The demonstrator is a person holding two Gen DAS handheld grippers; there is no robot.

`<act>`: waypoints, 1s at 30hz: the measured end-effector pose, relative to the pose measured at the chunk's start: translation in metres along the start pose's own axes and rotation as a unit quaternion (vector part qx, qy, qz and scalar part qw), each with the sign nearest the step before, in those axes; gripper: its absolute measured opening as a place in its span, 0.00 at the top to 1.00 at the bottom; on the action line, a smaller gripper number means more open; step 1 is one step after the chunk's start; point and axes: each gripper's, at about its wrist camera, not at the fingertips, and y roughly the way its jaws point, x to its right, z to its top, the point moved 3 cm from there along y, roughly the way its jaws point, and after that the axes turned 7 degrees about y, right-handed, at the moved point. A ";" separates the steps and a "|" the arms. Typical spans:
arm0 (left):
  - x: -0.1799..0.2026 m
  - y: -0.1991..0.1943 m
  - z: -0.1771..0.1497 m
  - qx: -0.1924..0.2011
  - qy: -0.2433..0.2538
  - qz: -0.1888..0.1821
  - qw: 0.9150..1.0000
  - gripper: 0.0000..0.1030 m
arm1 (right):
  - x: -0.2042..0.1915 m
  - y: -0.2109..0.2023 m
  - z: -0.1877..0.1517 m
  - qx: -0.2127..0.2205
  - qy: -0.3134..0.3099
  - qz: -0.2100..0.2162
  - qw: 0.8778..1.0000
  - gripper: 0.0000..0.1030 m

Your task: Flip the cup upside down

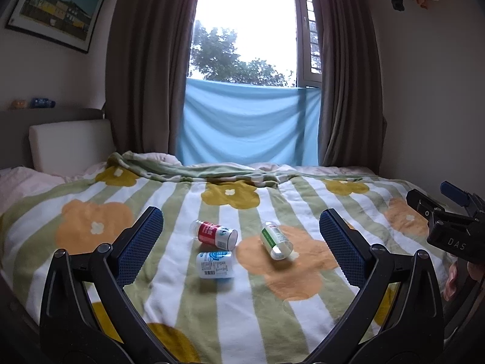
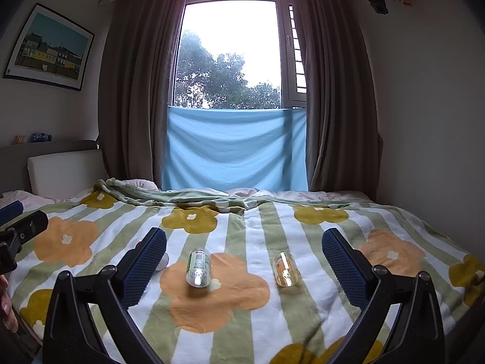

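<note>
Four small cups lie on their sides on a flowered blanket (image 1: 169, 288) covering a bed, so none is flipped yet. Taking the green cup (image 1: 275, 239) as landmark: the red cup (image 1: 214, 234) and blue cup (image 1: 214, 264) lie to its left, the yellow cup (image 2: 285, 269) to its right. The left gripper (image 1: 242, 242) and right gripper (image 2: 244, 265) hover above the blanket, jaws spread wide and empty, likely poised to pick one up

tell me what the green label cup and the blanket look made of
Green-label cup: probably clear glossy plastic, since you see through its wall and it catches highlights. Blanket: looks like soft matte fleece or plush fabric, with a fuzzy nap and loose folds.
</note>
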 end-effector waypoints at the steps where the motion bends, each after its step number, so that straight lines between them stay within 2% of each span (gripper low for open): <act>1: 0.000 0.000 0.000 0.000 0.001 0.000 1.000 0.00 | -0.001 0.000 0.000 0.000 0.000 0.000 1.000 0.00; 7: -0.002 -0.001 -0.001 -0.001 -0.014 -0.010 1.000 0.00 | -0.003 0.002 -0.001 -0.003 0.002 0.003 1.000 0.00; 21: -0.006 0.004 -0.002 -0.010 -0.015 -0.001 1.000 0.00 | -0.002 0.010 -0.004 -0.010 0.003 0.003 1.000 0.00; 30: 0.000 0.022 -0.004 -0.032 -0.011 0.004 0.999 0.00 | 0.029 0.041 -0.004 -0.037 0.024 0.011 0.999 0.00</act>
